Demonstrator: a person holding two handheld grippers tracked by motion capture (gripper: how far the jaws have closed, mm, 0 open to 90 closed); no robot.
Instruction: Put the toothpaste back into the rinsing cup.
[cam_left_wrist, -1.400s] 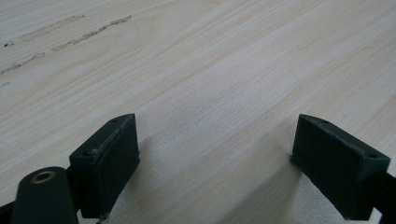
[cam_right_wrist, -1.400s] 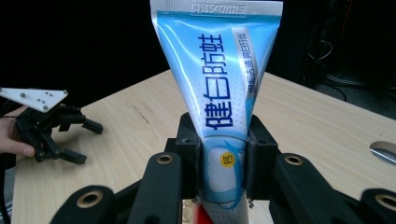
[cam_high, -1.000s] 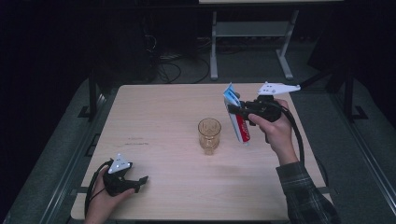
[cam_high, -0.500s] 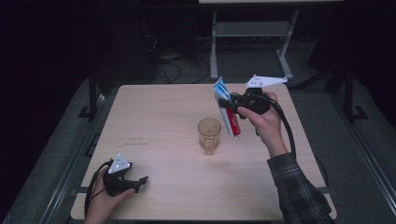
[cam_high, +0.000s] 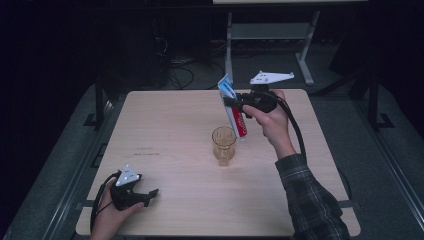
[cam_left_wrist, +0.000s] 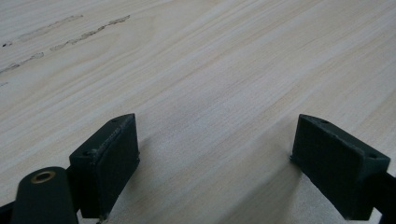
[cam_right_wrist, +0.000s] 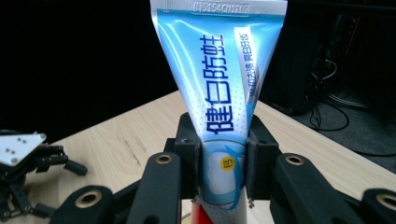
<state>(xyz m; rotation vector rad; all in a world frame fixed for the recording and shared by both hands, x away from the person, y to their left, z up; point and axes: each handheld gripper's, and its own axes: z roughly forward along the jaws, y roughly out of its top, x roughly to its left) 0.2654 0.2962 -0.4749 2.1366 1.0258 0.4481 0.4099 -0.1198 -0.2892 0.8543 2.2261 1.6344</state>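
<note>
Two grippers are at work over a pale wooden table (cam_high: 170, 125), one busy and one idle. The right gripper (cam_high: 235, 101) is held up in the air above the far half of the table, toward its far right corner; the person's right hand (cam_high: 270, 117) wraps its grip from the right, the forearm in a plaid sleeve (cam_high: 310, 200) rising from the near right edge and angling forward and to the left, the cable looping down beside the wrist. Its jaws are pressed onto a toothpaste tube (cam_high: 233, 107) — in the right gripper view the tube (cam_right_wrist: 224, 107) stands between the two black jaws, pinched at its lower middle, the flat crimped end up and the red part below. From the high view the tube hangs tilted, crimped blue end toward the far edge, red end down and just beside the far rim of a clear glass (cam_high: 223, 145), which stands upright near the table's centre. The left gripper (cam_high: 150, 194) rests low near the near left corner, the left hand (cam_high: 112, 215) around it from the near edge, pointing to the right along the table; in the left gripper view its jaws stand spread wide with bare wood between them, holding nothing.
</note>
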